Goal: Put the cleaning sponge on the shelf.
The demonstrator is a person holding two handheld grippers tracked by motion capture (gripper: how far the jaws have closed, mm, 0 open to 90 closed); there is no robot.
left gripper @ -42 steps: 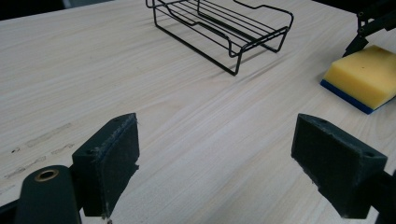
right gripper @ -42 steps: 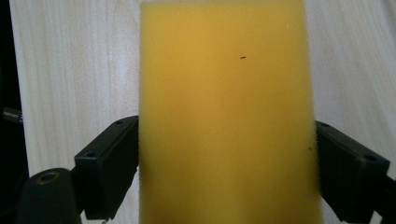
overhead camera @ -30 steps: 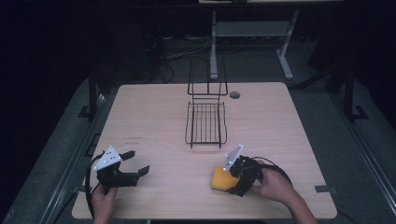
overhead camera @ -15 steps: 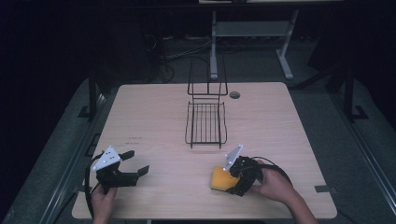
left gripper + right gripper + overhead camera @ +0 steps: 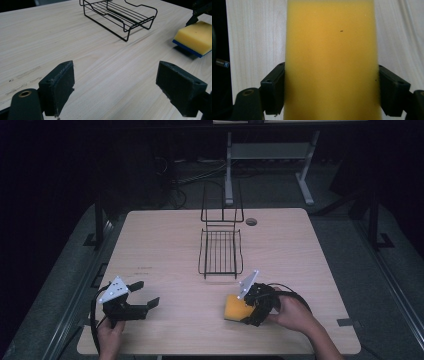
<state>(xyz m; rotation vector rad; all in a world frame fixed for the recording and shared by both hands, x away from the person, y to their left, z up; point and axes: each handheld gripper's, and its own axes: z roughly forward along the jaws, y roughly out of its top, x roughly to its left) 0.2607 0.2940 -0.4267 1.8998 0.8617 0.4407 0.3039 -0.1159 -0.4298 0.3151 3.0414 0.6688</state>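
Note:
A yellow sponge (image 5: 233, 308) with a blue underside lies on the wooden table (image 5: 160, 245) at the front right. My right gripper (image 5: 247, 309) is shut on the sponge; in the right gripper view the sponge (image 5: 332, 50) sits between both black pads (image 5: 273, 91), touching each. My left gripper (image 5: 145, 294) rests at the front left, open, with bare table between its jaws (image 5: 115, 85). From the left gripper view the sponge (image 5: 193, 37) shows at the far right.
A black wire rack (image 5: 220, 252) with an upright back stands mid-table, beyond the sponge; it also appears at the top of the left gripper view, the rack (image 5: 120, 15) lying low and bare. A round cable hole (image 5: 251, 222) is at the far side.

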